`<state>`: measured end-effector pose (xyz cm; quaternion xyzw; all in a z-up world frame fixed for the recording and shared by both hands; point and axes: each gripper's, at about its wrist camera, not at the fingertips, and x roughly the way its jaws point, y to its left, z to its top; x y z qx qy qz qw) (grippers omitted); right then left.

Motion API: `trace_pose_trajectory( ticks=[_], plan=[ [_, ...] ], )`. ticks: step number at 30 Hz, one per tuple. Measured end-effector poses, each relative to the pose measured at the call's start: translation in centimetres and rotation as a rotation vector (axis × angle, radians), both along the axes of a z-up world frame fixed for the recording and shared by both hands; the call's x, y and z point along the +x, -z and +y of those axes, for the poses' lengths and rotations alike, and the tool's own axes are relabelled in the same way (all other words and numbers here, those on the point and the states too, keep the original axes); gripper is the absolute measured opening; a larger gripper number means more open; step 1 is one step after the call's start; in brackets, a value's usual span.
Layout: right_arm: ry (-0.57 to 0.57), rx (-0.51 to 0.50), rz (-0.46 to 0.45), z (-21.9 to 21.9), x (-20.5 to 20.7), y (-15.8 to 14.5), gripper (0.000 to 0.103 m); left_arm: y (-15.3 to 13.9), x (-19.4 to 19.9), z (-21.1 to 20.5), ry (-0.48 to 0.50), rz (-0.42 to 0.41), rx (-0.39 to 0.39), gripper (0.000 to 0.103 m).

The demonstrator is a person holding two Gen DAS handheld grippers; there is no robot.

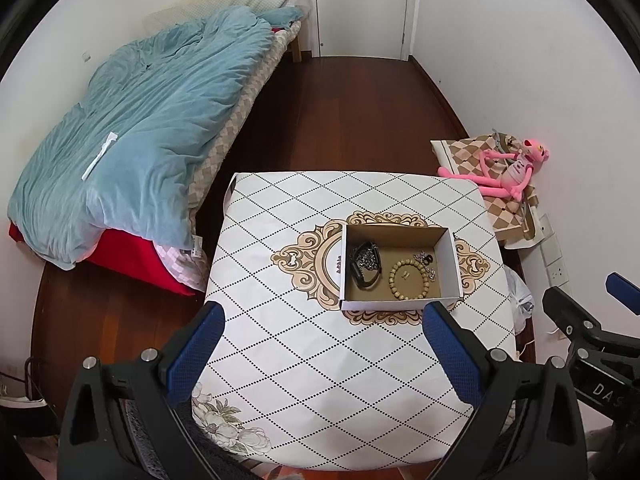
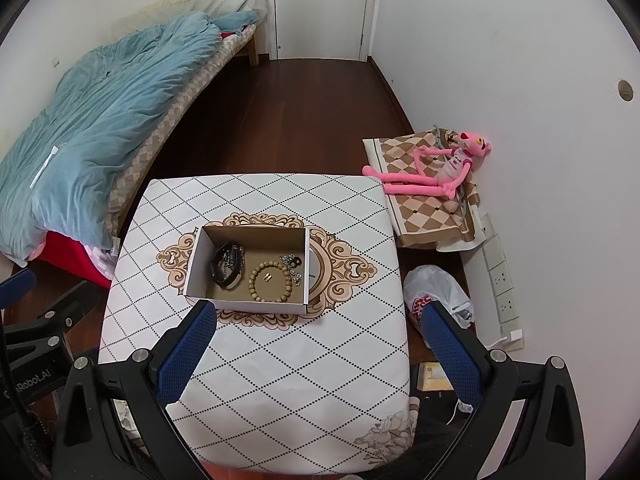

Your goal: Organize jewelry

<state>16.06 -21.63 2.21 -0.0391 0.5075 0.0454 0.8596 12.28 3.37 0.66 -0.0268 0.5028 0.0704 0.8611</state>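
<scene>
Landmark: open cardboard box (image 1: 400,266) at centre of small table (image 1: 304,360) with diamond-patterned cloth.

Far left of box: bed with rumpled blue duvet (image 1: 132,132), off the table, on the floor side. Red fabric (image 1: 132,258) under the duvet's near end.

Near-left of box, toward camera: left gripper (image 1: 322,350), blue-padded fingers (image 1: 192,356) spread wide, nothing between them, held above the table's near half and clear of the box.

Inside box, left part: black band (image 1: 366,268) tangled with silver chain, lying on the box floor. Inside box, centre: wooden bead bracelet (image 1: 409,280) lying flat, with a small gold piece (image 1: 406,275) inside its ring; kind of piece too small to tell. Inside box, right part: cluster of small silver pieces (image 1: 427,262) touching the bracelet's far-right edge. All jewelry within the box walls; none seen on the cloth.

Near-right of box in right wrist view: right gripper (image 2: 320,350), fingers likewise spread wide and holding nothing, its left finger (image 2: 186,354) just short of the box's near wall, its right finger past the table's edge.

Right of box, off the table: white plastic bag (image 2: 438,292) on the floor. Beyond it, against the wall: pink plush toy (image 2: 440,172) lying on a brown checkered cushion (image 2: 424,208). Wall sockets (image 2: 502,280) just right of the bag.

Behind box, far end of room: white door (image 2: 320,8), shut.
</scene>
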Motion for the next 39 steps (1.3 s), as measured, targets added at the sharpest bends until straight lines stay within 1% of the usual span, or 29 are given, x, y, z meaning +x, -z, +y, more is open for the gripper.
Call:
trace_pose_trajectory(
  ticks=[16, 39],
  plan=[
    [-0.003, -0.012, 0.006, -0.05, 0.19, 0.06, 0.103, -0.12, -0.12, -0.29, 0.003, 0.009, -0.002, 0.101],
    [-0.019, -0.021, 0.023, -0.07, 0.21, 0.46, 0.103, 0.48, -0.06, -0.13, 0.000, 0.019, -0.008, 0.101]
  ],
)
